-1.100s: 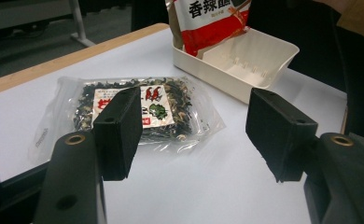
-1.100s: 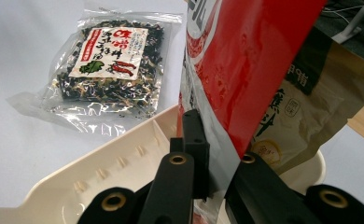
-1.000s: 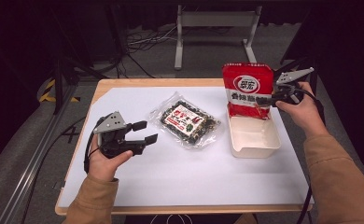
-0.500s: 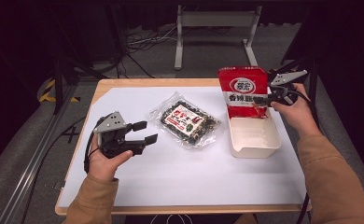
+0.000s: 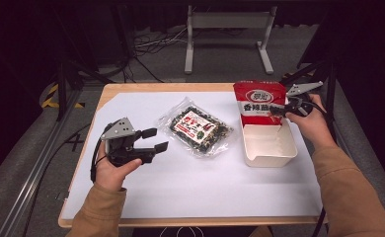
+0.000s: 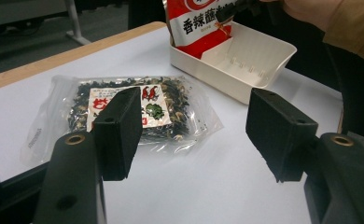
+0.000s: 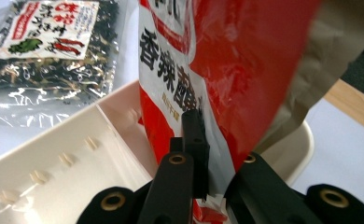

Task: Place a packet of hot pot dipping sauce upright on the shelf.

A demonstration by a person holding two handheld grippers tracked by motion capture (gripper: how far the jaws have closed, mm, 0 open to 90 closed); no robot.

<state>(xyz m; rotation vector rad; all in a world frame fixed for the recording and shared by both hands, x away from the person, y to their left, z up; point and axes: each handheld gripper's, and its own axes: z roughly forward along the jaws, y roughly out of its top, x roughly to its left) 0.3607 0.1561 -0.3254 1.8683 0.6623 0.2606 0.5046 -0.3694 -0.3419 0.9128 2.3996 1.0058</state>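
A red snack bag [image 5: 257,104] with white Chinese lettering stands upright with its bottom inside the far end of a white rectangular tray [image 5: 268,157]. My right gripper [image 5: 279,109] is shut on the bag's right edge; in the right gripper view the jaws pinch the red bag [image 7: 227,70] over the tray [image 7: 54,177]. A clear packet of dark dried food [image 5: 198,127] with a red and white label lies flat mid-table. My left gripper [image 5: 157,139] is open just left of it, jaws apart and empty, pointing at the packet [image 6: 138,109].
White paper covers the wooden table [image 5: 161,89]. A white metal stand [image 5: 227,29] and cables sit on the floor beyond the far edge. A dark frame post [image 5: 62,89] stands off the table's left side.
My right gripper has come down with the red bag, whose bottom now sits lower in the tray. The left gripper and the packet have stayed put.
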